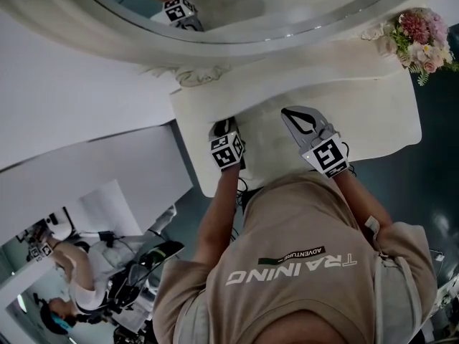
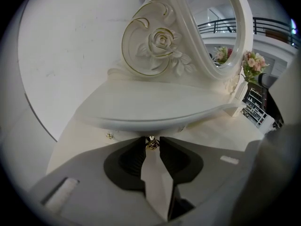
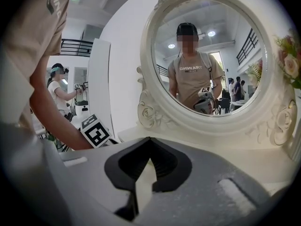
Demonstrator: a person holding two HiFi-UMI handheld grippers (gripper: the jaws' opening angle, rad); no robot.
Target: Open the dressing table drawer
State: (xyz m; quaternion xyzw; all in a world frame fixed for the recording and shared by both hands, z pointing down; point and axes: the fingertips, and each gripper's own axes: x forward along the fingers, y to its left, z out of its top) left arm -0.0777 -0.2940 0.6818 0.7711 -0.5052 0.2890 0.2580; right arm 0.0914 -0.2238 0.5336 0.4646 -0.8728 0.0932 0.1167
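Left gripper view shows your left claw pinched narrowly on one small brass drawer knob, just under the front lip of the white bench. A second knob sits to its left. One round mirror stands on the bench. Your right claw hovers over the benchtop, tips together, holding nothing. One flower bunch sits far right.

left tool angled downward, jaws gripping, narrowly apart, right tool near level, jaws closed
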